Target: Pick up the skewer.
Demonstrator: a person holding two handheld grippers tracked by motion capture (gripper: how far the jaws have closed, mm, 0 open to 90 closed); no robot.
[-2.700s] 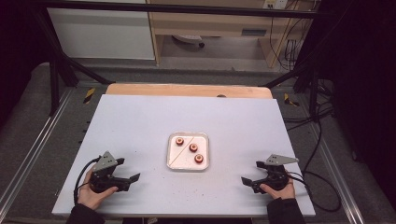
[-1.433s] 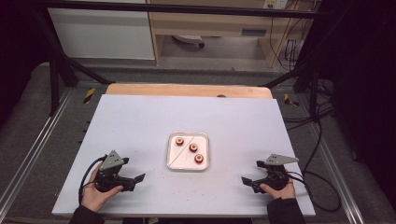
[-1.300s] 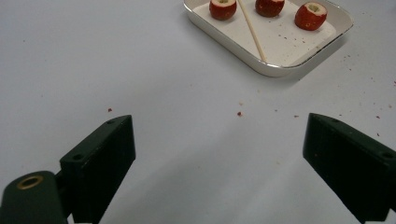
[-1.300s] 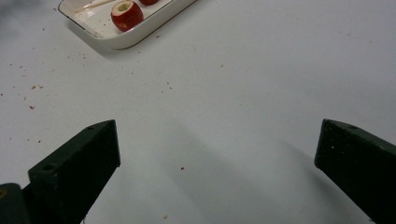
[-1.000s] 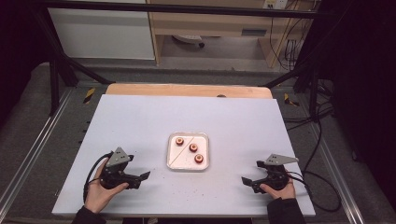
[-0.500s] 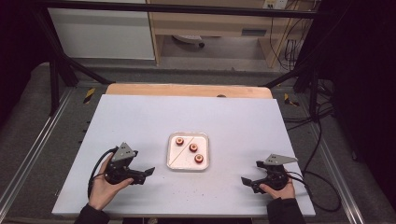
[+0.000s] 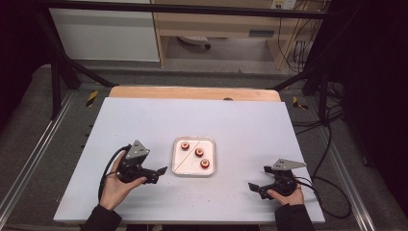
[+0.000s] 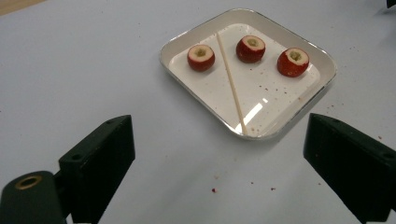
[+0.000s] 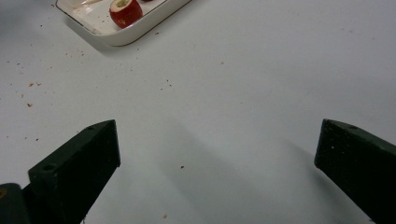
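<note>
A white tray [image 7: 194,169] with three cored red fruits [image 8: 251,48] and a thin wooden skewer [image 8: 231,85] sits mid-bench [image 7: 144,120], the left gripper [image 7: 160,171] just beside it with jaws wide, the right gripper [image 7: 253,186] well apart, jaws wide too.

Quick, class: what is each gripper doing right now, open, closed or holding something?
Left gripper: open, holding nothing, aimed at the tray.
Right gripper: open, holding nothing, over the bare table.
</note>
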